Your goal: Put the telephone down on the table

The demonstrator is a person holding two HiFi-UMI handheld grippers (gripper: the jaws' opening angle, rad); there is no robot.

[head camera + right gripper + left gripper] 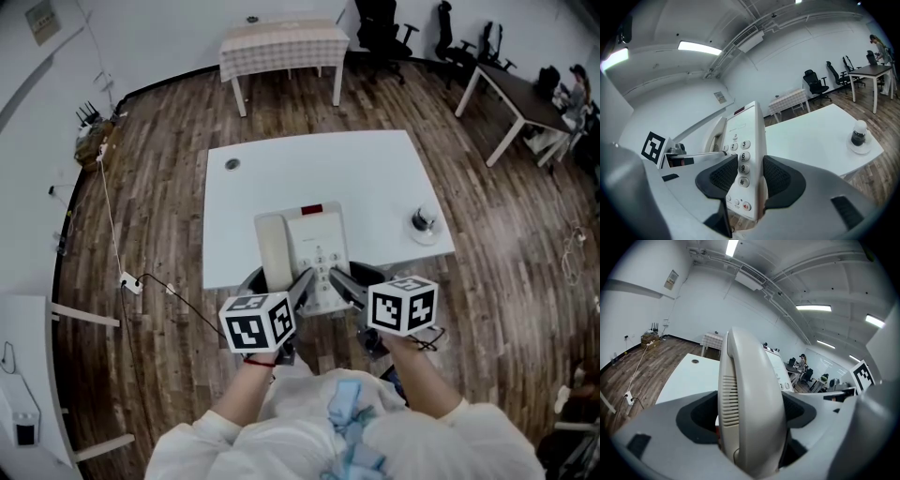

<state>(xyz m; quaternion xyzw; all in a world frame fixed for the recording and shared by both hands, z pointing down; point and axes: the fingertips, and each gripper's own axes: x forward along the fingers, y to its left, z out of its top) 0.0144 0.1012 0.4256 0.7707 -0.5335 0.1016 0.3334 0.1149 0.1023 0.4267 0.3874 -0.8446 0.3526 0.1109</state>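
Telephone (302, 246) not yet set down, we judge: we hold it at the near edge of the white table (375, 178), left gripper (281, 279) clamped on its handset (750, 399), right gripper (349, 279) pinching the keypad (740, 159) side; lowering and letting go remain

Ceiling light strips (813, 308) give bright, even light with soft shadows. Fisheye bending curves the walls (708, 305); corners go black. The handset (750, 404) at six o'clock looks soft, perhaps too close.
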